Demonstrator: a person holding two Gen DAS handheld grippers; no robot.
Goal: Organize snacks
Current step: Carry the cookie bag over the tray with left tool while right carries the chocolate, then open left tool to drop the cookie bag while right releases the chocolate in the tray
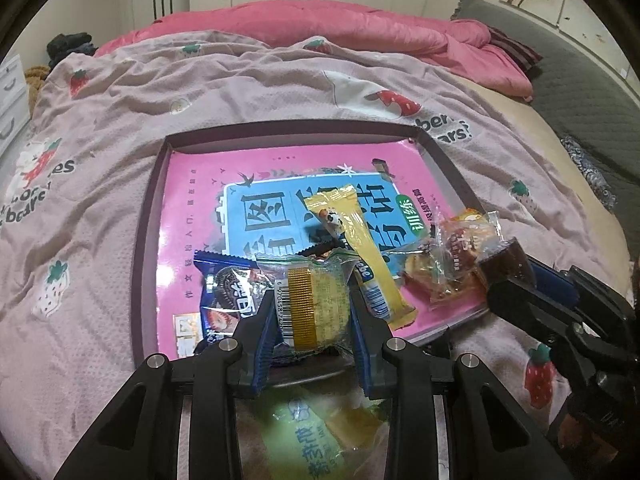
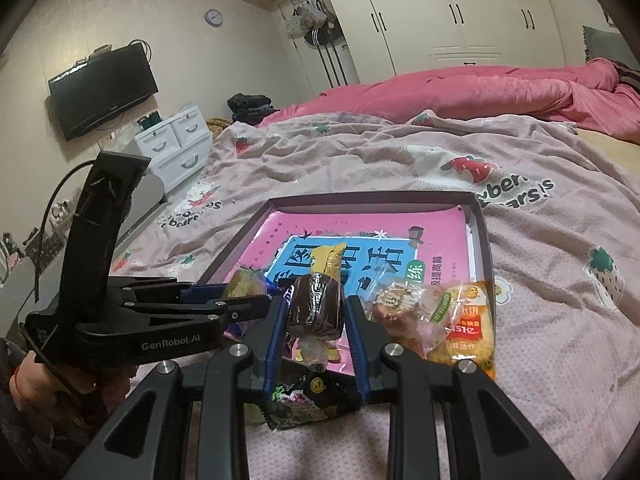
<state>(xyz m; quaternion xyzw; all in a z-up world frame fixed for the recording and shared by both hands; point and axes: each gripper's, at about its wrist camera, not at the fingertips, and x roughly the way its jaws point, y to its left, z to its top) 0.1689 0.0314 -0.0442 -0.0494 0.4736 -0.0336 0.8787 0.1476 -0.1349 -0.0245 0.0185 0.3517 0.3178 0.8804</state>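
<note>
Both sets of jaws are clamped on snacks: the left gripper holds a yellow-green wrapped cake, the right gripper a dark brown wrapped cake. Each hangs over the near edge of a shallow box lined with a pink book. Inside it lie a cookie pack, a long yellow stick and clear-wrapped pastries. Under the box is a strawberry-print blanket on a bed.
</note>
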